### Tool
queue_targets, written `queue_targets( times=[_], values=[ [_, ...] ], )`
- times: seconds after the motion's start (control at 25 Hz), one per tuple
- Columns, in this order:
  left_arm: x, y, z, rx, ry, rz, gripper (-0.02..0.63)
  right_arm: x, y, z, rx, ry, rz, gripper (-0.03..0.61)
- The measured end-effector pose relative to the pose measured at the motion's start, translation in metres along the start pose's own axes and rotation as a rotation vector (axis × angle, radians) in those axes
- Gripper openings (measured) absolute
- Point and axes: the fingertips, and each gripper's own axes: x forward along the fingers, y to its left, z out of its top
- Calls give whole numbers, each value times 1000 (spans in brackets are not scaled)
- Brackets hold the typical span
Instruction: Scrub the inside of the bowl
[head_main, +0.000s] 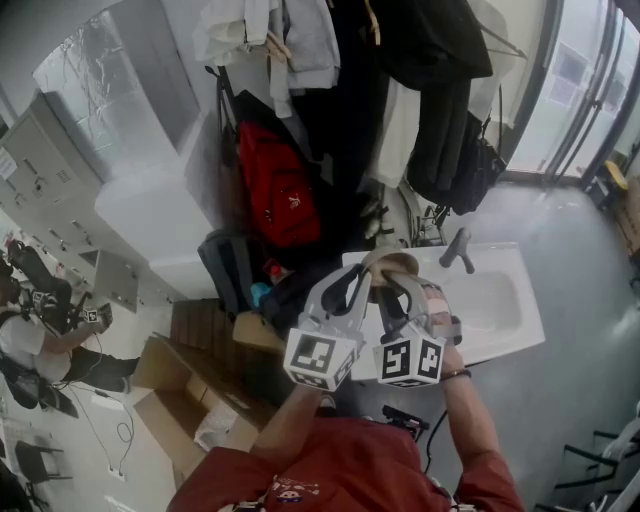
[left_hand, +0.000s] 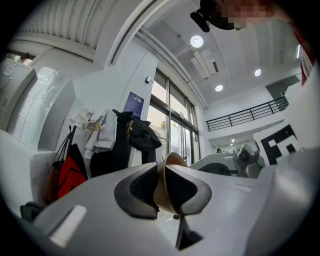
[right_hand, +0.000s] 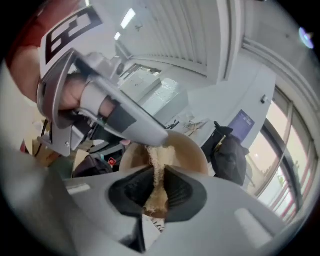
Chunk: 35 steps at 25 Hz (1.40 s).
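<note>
Setting: white sink (head_main: 505, 300) with a grey faucet (head_main: 458, 250), seen from above.
Left gripper (left_hand: 162, 189): jaws pinched on the wall of the tan bowl (left_hand: 172, 162).
Right gripper (right_hand: 159, 192): jaws pressed onto a pale fibrous scrubber (right_hand: 159, 167).
Scrubber: far end reaches inside the bowl, just under the left gripper's tip.
Bowl: held up between both grippers, by the sink's left end in the head view.
Beyond: red backpack (head_main: 280, 190), dark hanging coats (head_main: 440, 60), cardboard boxes (head_main: 180, 390).

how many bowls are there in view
1. The tan bowl is held up by the white sink, its rim clamped in the left gripper. The right gripper holds a scrub pad at its inside. The grippers hide part of the sink.
</note>
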Motion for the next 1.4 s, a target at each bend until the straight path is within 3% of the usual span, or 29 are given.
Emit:
queue_targets(
  times=[0.52, 0.76, 0.88, 1.0, 1.4],
  values=[
    [6, -2, 1, 2, -7, -4, 51, 2, -28, -7, 685, -88, 59, 49],
    [7, 1, 3, -7, -23, 2, 51, 4, -34, -16, 1103, -114, 85, 49],
    [7, 0, 3, -12, -28, 5, 51, 3, -35, -19, 1266, -121, 104, 49],
    [7, -1, 3, -11, -26, 6, 51, 1, -35, -21, 1327, -125, 116, 49],
    [2, 4, 1, -6, -29, 31, 44, -4, -31, -15, 1274, -136, 106, 49]
  ],
)
